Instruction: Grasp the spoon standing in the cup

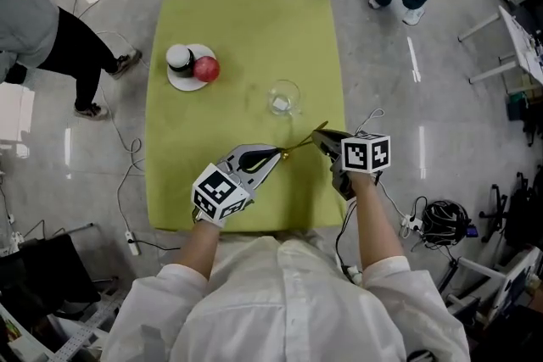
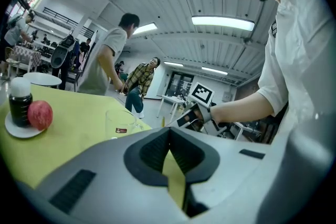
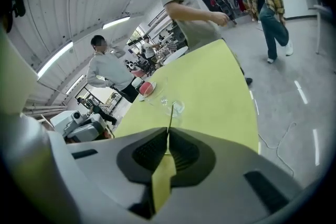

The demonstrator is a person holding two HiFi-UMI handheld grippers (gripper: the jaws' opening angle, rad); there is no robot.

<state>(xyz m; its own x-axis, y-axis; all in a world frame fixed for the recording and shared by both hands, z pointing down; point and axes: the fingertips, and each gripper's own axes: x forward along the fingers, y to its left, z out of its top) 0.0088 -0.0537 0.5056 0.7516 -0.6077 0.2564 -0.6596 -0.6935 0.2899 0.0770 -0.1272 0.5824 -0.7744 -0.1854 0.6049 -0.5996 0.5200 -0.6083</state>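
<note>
Looking down from the head view, a yellow-green worktop [image 1: 246, 30] fills the middle of the frame, and both of the person's arms in white sleeves reach in from the bottom edge. The right gripper [image 1: 318, 134] sits right of centre, pointing toward the left of the frame. In its own view its claw [image 3: 167, 147] is pressed together on one end of a thin gold spoon [image 3: 170, 123], which runs straight out from the tips toward the clear glass cup [image 3: 178, 107] beyond. In the head view the spoon [image 1: 299, 142] is out of the cup and held low over the worktop. It slants from the right claw down toward the left gripper [image 1: 276, 153], just below centre. The left claw [image 2: 169, 136] is closed, tips meeting, with nothing showing between them in its own view. Whether it touches the spoon's far end cannot be told. The cup [image 1: 282, 97] stands upright at the centre of the worktop, above both claws in the frame and apart from them. Toward the upper left, a white plate [image 1: 180, 85] carries a dark jar [image 1: 179, 58] with a white lid and a red apple [image 1: 206, 69], side by side and touching.
</note>
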